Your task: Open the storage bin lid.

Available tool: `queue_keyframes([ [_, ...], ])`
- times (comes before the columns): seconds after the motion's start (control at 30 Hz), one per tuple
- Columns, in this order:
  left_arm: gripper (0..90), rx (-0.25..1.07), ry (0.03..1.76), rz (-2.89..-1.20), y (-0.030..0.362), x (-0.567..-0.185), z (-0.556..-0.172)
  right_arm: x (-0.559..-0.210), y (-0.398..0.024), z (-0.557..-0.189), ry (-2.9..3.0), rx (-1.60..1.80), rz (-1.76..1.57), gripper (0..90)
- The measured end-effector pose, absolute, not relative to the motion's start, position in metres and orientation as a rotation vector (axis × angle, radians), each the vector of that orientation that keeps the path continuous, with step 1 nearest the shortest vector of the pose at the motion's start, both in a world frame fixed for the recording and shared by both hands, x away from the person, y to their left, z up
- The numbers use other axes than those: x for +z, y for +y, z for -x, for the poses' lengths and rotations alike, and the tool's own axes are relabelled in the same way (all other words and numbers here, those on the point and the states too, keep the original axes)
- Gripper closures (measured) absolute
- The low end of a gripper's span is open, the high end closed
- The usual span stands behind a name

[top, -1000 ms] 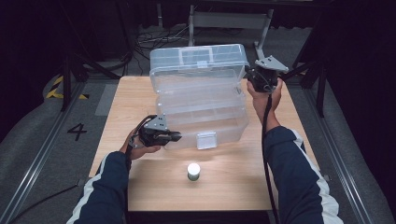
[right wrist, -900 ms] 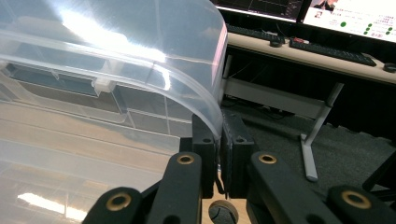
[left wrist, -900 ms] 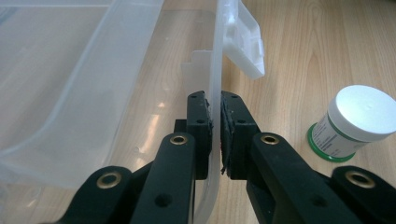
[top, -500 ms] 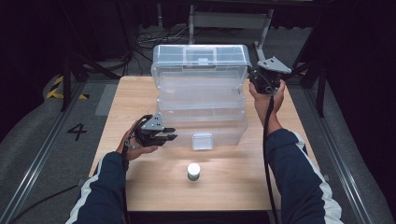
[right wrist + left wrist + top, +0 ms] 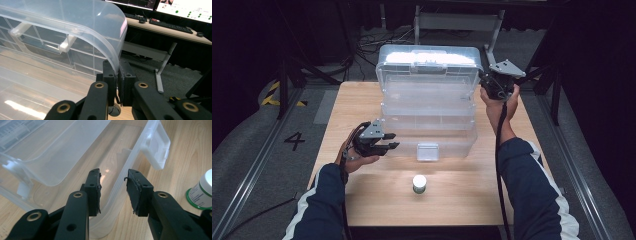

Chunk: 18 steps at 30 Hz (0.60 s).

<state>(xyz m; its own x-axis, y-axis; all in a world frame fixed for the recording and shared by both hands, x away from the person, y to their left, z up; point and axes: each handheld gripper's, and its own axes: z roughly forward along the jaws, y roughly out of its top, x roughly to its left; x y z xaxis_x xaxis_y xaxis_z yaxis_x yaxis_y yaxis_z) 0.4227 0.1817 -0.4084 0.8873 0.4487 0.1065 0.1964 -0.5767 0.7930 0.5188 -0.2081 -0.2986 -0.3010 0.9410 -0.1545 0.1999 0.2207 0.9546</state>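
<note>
The clear plastic tiered storage box [image 5: 428,100] stands on the light wooden table [image 5: 362,200], at its middle and far part. Its long axis runs across the table from left to right. The tiers are fanned out in steps: the top tier with the lid sits farthest back, and the lowest tray reaches toward the person. The white latch tab [image 5: 428,151] on the front wall of the lowest tray faces the person.

The walls are smooth, glossy and see-through, with rounded corners; the wood grain shows through them. In the right gripper view, moulded dividers form a grid of compartments in the upper part [image 5: 50,50].

The right gripper [image 5: 492,85] is at the far right corner of the box, and its black jaws are pressed onto the thin curved rim of the upper part. The left gripper [image 5: 389,141] is just beside the front left end of the lowest tray. Its jaws have just been opening and stand apart; the tray's front wall [image 5: 117,195] runs between the pads without visible contact.

A small white-capped jar with a green base [image 5: 419,183] stands upright in front of the box, apart from it.
</note>
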Motion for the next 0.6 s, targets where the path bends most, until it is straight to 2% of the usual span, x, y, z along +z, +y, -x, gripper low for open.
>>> queue_keyframes([
  [0.6, 65.0, 0.357, 0.452, -2.178, 0.183, -0.41, -0.424, -0.288, -0.212, -0.552, 1.744, 1.171, -1.121, 86.2],
])
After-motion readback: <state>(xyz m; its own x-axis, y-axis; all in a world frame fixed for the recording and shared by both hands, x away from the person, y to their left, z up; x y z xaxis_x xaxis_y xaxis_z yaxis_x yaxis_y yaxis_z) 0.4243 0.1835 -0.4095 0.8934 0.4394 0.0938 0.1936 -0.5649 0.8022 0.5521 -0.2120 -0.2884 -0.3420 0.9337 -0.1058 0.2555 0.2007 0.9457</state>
